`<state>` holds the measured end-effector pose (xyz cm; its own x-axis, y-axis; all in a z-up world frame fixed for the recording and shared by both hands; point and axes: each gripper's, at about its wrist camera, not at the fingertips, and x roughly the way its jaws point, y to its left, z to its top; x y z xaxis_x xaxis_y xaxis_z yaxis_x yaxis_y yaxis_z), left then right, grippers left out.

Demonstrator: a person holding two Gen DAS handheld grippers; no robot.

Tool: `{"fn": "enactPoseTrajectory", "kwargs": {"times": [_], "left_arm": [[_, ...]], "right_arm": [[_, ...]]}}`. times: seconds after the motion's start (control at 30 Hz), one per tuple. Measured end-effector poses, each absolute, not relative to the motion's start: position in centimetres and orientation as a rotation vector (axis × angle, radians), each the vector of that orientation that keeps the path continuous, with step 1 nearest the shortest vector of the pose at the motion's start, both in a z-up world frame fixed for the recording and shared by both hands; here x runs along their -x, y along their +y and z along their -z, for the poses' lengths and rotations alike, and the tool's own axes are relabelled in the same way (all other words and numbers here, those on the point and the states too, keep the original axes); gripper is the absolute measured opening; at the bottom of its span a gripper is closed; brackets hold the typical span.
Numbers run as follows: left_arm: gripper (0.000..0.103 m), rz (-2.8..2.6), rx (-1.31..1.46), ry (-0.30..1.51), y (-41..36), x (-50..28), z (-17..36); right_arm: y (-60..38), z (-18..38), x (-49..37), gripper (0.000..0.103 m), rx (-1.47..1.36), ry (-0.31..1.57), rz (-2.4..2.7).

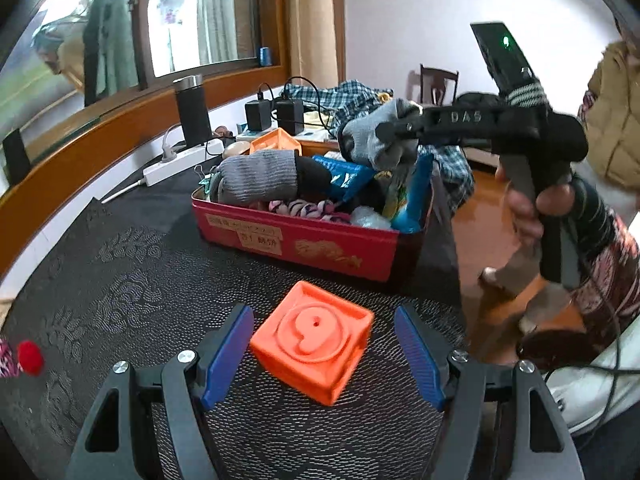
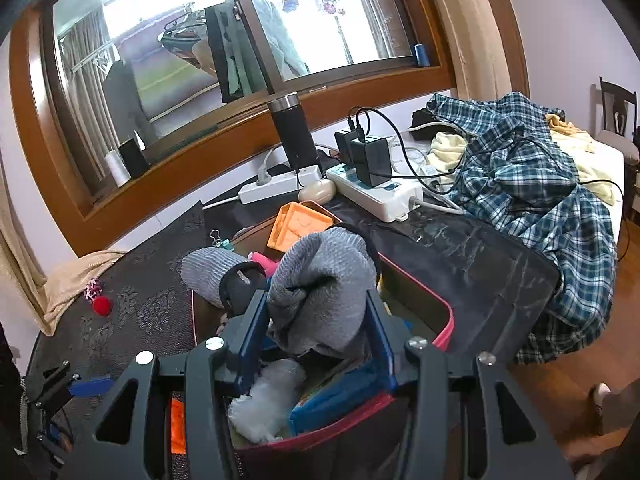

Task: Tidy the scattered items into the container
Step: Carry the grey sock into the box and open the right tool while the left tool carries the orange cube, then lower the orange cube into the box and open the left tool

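An orange block (image 1: 314, 342) embossed with a 9 sits on the dark tablecloth between the blue pads of my left gripper (image 1: 324, 354), which stands open around it without touching. Behind it is the red tin box (image 1: 304, 242), holding a grey sock (image 1: 260, 176), snack bags and a striped rope. My right gripper (image 2: 316, 316) is shut on a grey sock (image 2: 320, 280) held above the red box (image 2: 446, 330); in the left wrist view that gripper (image 1: 396, 132) and its sock (image 1: 372, 136) hang over the box's right end.
A red pom-pom toy (image 1: 30, 356) lies at the table's left edge, also the red pom-pom (image 2: 102, 304). An orange tray (image 2: 298, 226), power strips (image 2: 374, 194), chargers and a black flask (image 2: 294, 136) sit behind the box. A plaid shirt (image 2: 532, 184) covers the right side.
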<state>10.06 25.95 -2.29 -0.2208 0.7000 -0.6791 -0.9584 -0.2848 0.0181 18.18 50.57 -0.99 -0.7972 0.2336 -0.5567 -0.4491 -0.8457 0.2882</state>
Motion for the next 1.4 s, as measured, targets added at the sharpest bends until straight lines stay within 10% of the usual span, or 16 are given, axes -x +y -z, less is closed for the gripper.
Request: {"fn": "enactPoseTrajectory", "kwargs": {"times": [0.3, 0.43, 1.4], "left_arm": [[0.074, -1.699, 0.704, 0.636, 27.4, -8.8, 5.2], [0.058, -1.685, 0.753, 0.599, 27.7, -8.5, 5.7], [0.056, -1.919, 0.756, 0.396, 40.7, -0.6, 1.0]], "right_arm": [[50.3, 1.1, -18.1, 0.051, 0.738, 0.594, -2.599], [50.5, 1.1, -18.4, 0.051, 0.732, 0.6, -2.59], [51.8, 1.6, -18.8, 0.043, 0.736, 0.612, -2.651]]}}
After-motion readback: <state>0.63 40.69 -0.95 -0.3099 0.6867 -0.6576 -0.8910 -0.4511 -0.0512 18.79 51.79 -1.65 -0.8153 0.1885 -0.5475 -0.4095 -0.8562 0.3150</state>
